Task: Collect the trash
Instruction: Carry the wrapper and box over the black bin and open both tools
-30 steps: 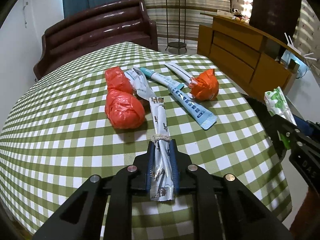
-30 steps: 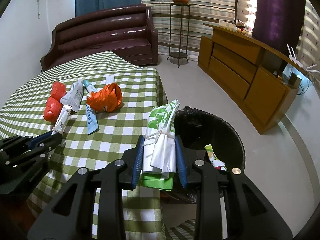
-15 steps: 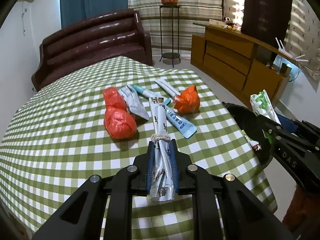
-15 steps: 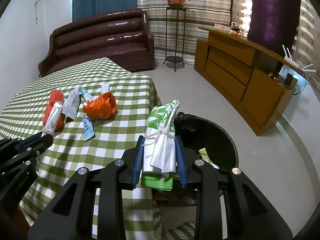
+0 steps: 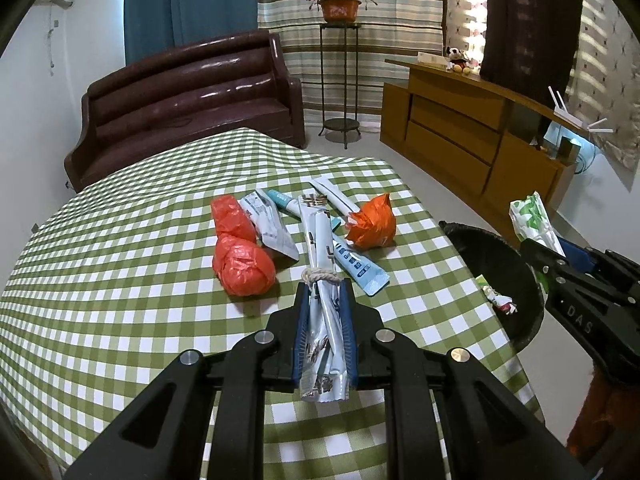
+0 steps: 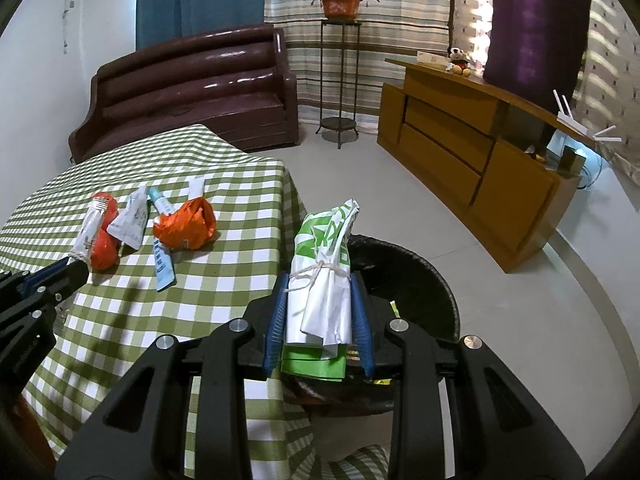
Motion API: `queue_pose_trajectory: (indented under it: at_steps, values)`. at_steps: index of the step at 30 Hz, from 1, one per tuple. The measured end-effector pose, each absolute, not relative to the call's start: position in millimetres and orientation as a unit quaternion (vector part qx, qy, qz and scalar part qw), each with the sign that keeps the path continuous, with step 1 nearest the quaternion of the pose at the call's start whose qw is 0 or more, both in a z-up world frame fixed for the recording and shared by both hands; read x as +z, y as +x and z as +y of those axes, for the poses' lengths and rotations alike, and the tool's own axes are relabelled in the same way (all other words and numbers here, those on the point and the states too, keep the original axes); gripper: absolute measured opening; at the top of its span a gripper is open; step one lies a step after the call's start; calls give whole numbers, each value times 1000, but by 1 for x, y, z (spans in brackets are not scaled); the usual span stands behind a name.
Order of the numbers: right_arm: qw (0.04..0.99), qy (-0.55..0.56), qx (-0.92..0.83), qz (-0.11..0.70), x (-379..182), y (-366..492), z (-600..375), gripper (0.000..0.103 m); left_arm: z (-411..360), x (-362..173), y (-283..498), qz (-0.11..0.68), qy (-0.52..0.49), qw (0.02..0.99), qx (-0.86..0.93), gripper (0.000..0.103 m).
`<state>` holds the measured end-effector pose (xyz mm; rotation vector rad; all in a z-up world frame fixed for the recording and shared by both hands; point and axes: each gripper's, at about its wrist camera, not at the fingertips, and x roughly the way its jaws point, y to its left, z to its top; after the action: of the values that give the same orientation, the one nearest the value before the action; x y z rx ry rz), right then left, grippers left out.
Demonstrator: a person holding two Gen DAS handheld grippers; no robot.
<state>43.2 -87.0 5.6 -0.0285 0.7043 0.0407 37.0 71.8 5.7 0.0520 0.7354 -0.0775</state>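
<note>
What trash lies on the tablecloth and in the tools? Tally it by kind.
Crumpled plastic bags: 2, the red bag and the orange bag
Tubes: 2, the blue-white tube and the white tube
Flat pouch: 1
String-tied bundles: 2, the silver bundle in the left tool and the green bundle in the right tool
Total: 7

— How many bits of trash on the table?
— Two red-orange plastic bags, three flat sachets/tubes.
— And held?
— Two tied bundles: one silver-blue wrapper roll, one green-white packet.
— Bins?
— One black bin, approx. one wrapper inside.
</note>
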Motion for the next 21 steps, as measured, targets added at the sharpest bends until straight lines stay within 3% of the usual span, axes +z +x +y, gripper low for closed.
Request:
queue_pose_trajectory:
  at_steps: [21]
  values:
    - [939, 5, -39, 342, 8, 54, -140, 30, -11, 0, 76, 356, 56, 923, -133, 17]
